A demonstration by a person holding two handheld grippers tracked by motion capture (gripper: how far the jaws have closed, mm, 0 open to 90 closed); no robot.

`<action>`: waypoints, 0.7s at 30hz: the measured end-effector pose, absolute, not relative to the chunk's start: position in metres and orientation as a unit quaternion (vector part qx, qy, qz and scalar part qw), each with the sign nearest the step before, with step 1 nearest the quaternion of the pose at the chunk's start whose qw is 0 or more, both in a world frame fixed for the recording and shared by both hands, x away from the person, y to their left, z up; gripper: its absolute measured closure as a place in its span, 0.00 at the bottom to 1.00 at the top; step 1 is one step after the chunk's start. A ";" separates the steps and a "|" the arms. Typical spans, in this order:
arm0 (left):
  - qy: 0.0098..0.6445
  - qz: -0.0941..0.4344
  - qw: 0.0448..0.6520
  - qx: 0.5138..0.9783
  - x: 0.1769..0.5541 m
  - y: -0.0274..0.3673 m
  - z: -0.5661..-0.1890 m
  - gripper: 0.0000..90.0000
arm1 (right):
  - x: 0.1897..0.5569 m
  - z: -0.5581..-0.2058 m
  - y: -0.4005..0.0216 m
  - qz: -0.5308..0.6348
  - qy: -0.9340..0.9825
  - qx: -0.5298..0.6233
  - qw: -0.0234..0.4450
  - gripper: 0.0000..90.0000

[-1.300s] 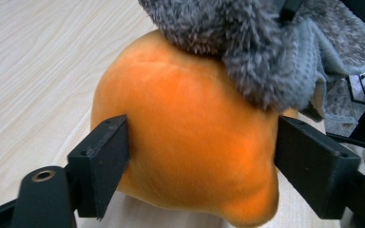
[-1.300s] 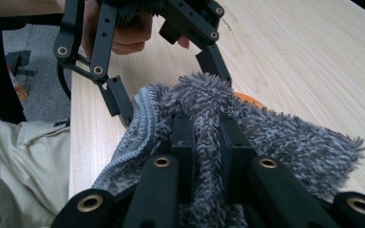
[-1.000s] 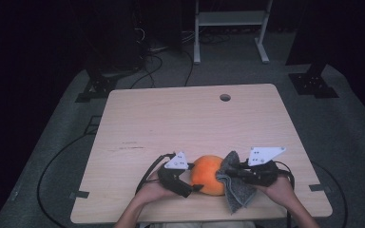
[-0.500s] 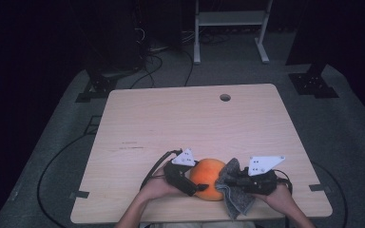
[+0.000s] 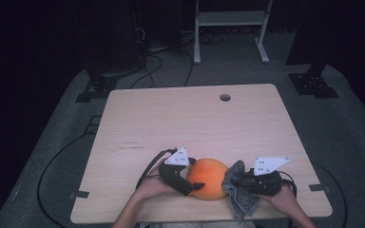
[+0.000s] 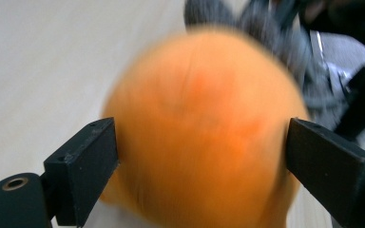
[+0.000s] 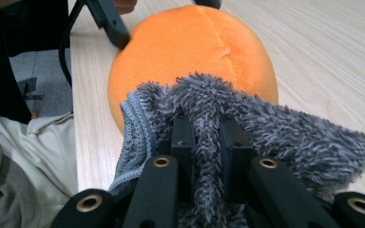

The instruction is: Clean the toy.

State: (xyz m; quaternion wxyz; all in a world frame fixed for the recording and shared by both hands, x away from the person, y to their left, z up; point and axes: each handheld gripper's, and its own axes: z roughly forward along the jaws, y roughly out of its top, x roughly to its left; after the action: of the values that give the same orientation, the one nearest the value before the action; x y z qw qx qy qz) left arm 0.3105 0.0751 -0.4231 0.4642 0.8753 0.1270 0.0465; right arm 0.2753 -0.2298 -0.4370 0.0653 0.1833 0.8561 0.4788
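An orange plush ball (image 5: 210, 176) rests near the table's front edge. My left gripper (image 5: 191, 183) reaches it from the left. In the left gripper view its jaws have just been opening and now stand wide on either side of the ball (image 6: 199, 123), close against its flanks without squeezing it. My right gripper (image 5: 235, 183) is shut on a grey fluffy cloth (image 5: 241, 195) and holds it against the ball's right side. In the right gripper view the cloth (image 7: 271, 128) is bunched between the fingers, with the ball (image 7: 190, 42) just beyond.
The pale wooden table (image 5: 195, 118) has a cable hole (image 5: 225, 97) at the back. Cables trail over the grey floor to the left. A white stand (image 5: 230, 28) rises behind the table. A person's lap lies below the front edge.
The left gripper has slid right and its jaws now straddle the ball. The right gripper and cloth have dropped slightly toward the front edge, still against the ball.
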 end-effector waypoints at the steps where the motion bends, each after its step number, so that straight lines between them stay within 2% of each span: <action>1: 0.123 0.049 0.454 0.881 0.311 0.071 -0.424 0.09 | 0.275 -0.437 -0.229 0.478 0.857 0.182 0.067 0.87; 3: 0.116 0.050 0.440 0.889 0.310 0.065 -0.428 0.09 | 0.275 -0.436 -0.228 0.476 0.858 0.180 0.068 0.87; 6: 0.120 0.049 0.438 0.890 0.310 0.071 -0.431 0.22 | 0.274 -0.438 -0.230 0.476 0.858 0.181 0.069 0.87; 8: 0.127 0.048 0.435 0.890 0.309 0.077 -0.433 0.25 | 0.276 -0.440 -0.232 0.473 0.859 0.185 0.063 0.87; 14: 0.146 0.039 0.433 0.889 0.309 0.093 -0.438 0.25 | 0.279 -0.444 -0.236 0.463 0.862 0.200 0.055 0.87; 21: 0.147 0.038 0.432 0.889 0.308 0.093 -0.438 0.26 | 0.276 -0.410 -0.201 0.501 0.851 0.141 0.072 0.87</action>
State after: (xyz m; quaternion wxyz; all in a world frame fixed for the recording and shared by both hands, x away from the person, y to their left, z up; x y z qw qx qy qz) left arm 0.3084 0.0926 -0.4382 0.4325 0.8887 0.1474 0.0380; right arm 0.2762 -0.2014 -0.4098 0.0720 0.1407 0.8509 0.5010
